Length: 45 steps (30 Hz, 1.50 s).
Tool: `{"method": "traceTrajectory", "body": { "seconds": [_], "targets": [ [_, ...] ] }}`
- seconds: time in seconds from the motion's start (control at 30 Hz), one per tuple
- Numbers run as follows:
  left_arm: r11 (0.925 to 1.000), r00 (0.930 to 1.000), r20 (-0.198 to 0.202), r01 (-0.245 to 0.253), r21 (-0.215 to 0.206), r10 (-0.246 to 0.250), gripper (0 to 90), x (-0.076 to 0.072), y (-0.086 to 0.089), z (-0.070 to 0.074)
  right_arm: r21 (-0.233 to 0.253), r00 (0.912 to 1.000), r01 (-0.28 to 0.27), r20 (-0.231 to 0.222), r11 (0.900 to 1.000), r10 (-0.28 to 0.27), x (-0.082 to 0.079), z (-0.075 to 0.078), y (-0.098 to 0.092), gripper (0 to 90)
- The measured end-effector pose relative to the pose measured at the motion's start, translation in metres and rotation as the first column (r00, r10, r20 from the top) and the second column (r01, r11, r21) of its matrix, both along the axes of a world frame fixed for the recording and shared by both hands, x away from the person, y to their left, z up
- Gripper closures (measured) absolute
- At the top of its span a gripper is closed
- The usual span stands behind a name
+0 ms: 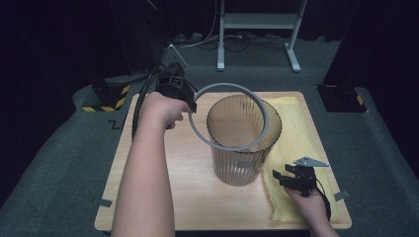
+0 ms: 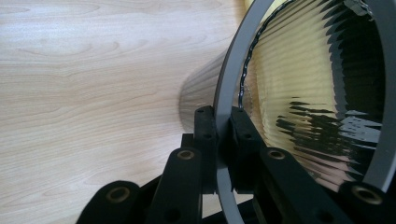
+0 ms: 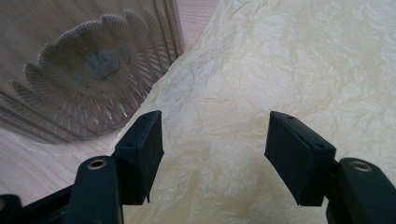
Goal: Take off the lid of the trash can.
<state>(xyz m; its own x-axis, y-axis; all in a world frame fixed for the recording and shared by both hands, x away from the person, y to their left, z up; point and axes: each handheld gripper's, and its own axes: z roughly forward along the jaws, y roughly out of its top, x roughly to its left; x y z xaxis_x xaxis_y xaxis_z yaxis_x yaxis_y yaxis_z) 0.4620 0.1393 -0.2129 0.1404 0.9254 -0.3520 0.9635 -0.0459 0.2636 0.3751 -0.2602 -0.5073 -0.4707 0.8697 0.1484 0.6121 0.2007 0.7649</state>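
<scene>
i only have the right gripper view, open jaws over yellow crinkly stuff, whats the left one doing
Observer: The left gripper is shut on a grey ring, held above the ribbed bin.
Operator: ring level or tipped
Observer: Tipped; in the high view its near edge dips inside the bin's mouth.
Operator: and the yellow stuff
Observer: It is a yellow bag lying flat on the wooden table, right of the bin, under the right gripper.

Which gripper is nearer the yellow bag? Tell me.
Right. The right gripper hovers open over the yellow bag; the left gripper holds the grey ring across the ribbed bin.
</scene>
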Motion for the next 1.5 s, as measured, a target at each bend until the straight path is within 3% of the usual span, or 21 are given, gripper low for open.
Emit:
{"method": "traceTrajectory", "body": {
  "seconds": [0.5,1.03,1.5],
  "targets": [
    [0.9995,0.9998,-0.007,-0.019,-0.024,0.019,83.4,-0.007,0.021,-0.007,-0.002,1.0,0.001,0.001,1.0,-0.001,0.0,0.0,-0.001,36.5],
    [0.9975,0.9984,-0.003,-0.056,-0.044,0.056,83.4,-0.021,0.06,-0.012,-0.011,1.0,-0.004,0.0,1.0,0.004,0.0,0.0,0.002,36.5],
    [0.9913,0.9935,0.002,-0.114,-0.066,0.114,83.3,-0.035,0.099,-0.019,-0.02,1.0,-0.006,0.002,1.0,0.006,-0.001,-0.001,0.004,36.5]
  ]
}}
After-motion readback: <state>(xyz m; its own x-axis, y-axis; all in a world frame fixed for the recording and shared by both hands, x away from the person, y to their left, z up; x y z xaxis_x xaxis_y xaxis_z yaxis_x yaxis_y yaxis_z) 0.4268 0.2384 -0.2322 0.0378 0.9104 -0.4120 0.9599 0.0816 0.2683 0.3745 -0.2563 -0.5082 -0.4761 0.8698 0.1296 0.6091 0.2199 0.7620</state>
